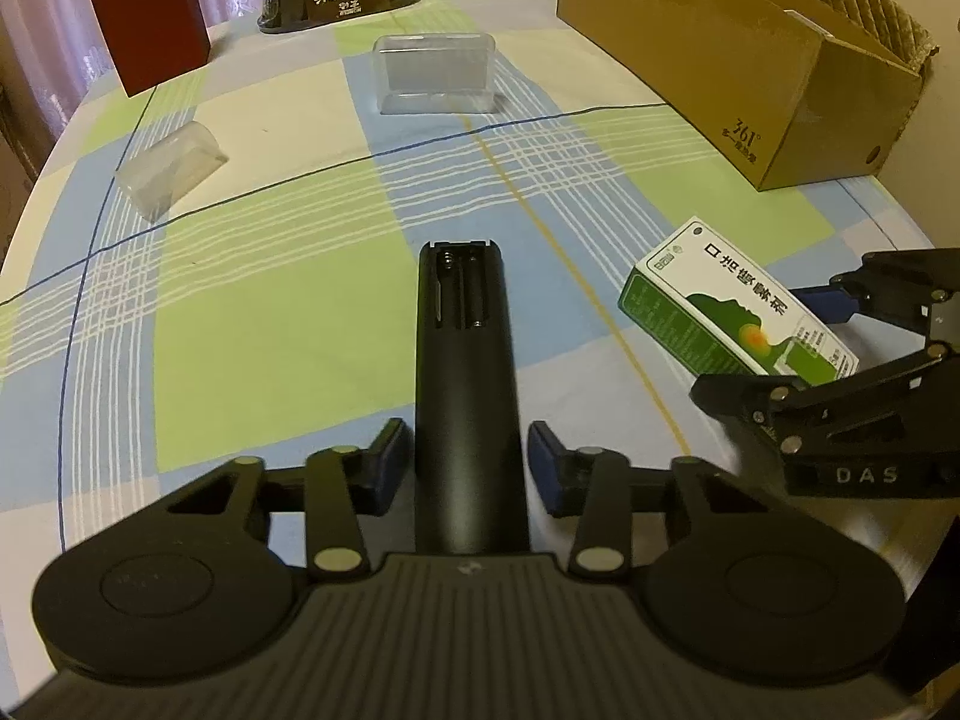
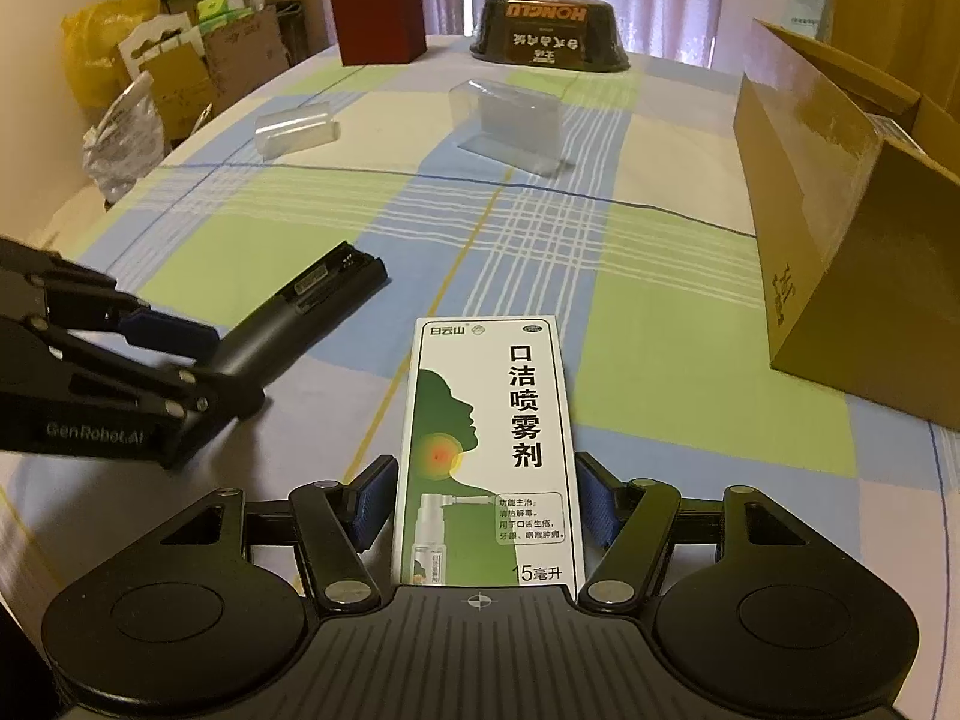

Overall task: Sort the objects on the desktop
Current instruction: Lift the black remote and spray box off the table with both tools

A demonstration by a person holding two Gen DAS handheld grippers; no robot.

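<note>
Black remote [image 1: 465, 396] and green-white spray box [image 2: 489, 456] sat between your left fingers [image 1: 390, 465] and right fingers [image 2: 375, 495], both sets slightly parted, grasping apparently unfinished; next, close and carry toward the cardboard box [image 1: 738, 66].

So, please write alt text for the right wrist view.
The right gripper has a white and green spray box between its fingers above a checked tablecloth. At left, the left gripper is at a black remote; a cardboard box stands at right.
</note>
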